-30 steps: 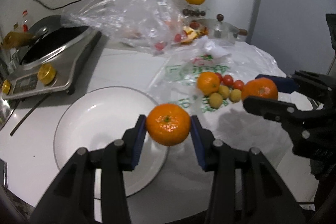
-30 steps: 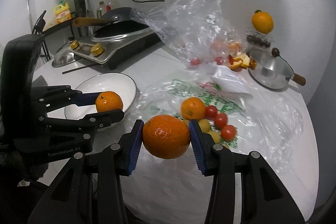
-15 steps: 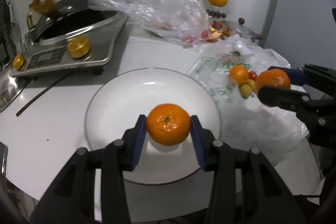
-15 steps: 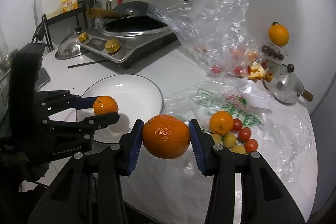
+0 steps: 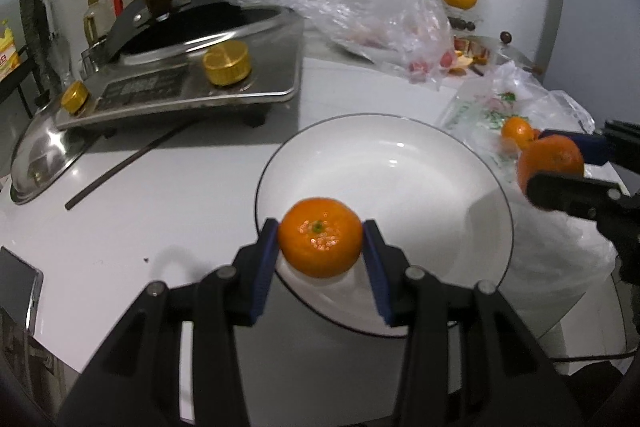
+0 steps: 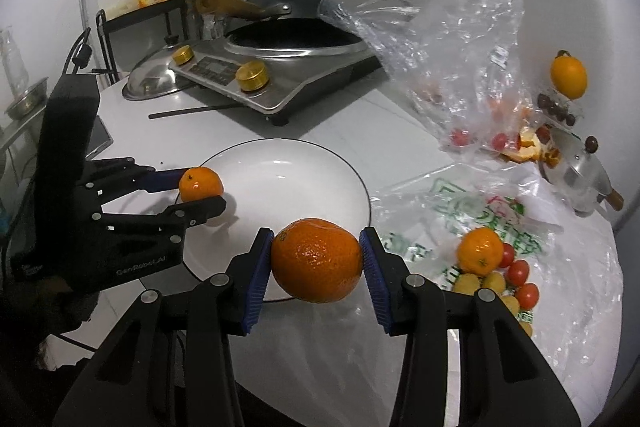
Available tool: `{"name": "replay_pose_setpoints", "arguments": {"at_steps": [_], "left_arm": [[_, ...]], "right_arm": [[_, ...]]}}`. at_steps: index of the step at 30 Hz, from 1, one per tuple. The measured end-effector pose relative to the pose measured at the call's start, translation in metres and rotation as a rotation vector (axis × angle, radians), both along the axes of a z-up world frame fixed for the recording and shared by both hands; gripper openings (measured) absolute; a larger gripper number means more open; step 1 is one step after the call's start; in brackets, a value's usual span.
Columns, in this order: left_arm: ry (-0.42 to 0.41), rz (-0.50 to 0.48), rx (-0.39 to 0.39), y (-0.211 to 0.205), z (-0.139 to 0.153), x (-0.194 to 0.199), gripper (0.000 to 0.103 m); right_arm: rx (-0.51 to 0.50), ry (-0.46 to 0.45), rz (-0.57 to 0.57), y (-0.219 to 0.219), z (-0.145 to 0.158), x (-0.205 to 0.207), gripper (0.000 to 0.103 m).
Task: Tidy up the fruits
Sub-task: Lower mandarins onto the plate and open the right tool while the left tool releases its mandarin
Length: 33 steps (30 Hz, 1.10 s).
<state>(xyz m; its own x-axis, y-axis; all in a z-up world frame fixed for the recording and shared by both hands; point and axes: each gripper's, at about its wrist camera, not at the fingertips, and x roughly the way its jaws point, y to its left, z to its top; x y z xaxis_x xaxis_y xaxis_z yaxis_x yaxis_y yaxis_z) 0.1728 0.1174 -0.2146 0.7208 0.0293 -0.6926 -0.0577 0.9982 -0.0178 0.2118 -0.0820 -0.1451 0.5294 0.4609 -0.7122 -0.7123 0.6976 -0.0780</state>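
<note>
Left gripper (image 5: 320,245): we grip the small orange mandarin (image 5: 320,237); lower it onto the white round plate (image 5: 420,163).
Right gripper (image 6: 317,261): we grip the larger orange (image 6: 317,259); bring it inside the plate's near rim.

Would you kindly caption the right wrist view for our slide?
Right gripper holds an orange at the white plate; left gripper holds a smaller one.

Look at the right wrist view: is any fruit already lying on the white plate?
No. The white plate is bare; both oranges are gripped in tongs above it.
</note>
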Motion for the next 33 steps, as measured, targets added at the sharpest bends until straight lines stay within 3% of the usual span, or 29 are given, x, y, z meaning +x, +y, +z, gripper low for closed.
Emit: {"name": "replay_pose_setpoints", "arguments": {"at_steps": [10, 13, 26, 33], "left_arm": [[0.011, -0.033, -0.038, 0.005, -0.001, 0.005, 0.044], [-0.005, -0.042, -0.052, 0.006, 0.003, 0.003, 0.053], [-0.094, -0.008, -0.067, 0.027, 0.024, -0.015, 0.054], [-0.082, 0.011, -0.060, 0.037, 0.016, -0.022, 0.054]], "right_arm": [[0.001, 0.023, 0.013, 0.017, -0.008, 0.003, 0.047], [0.000, 0.036, 0.018, 0.021, -0.010, 0.004, 0.047], [-0.008, 0.086, 0.064, 0.050, -0.028, 0.004, 0.047], [-0.017, 0.119, 0.107, 0.071, -0.041, 0.002, 0.047]]}}
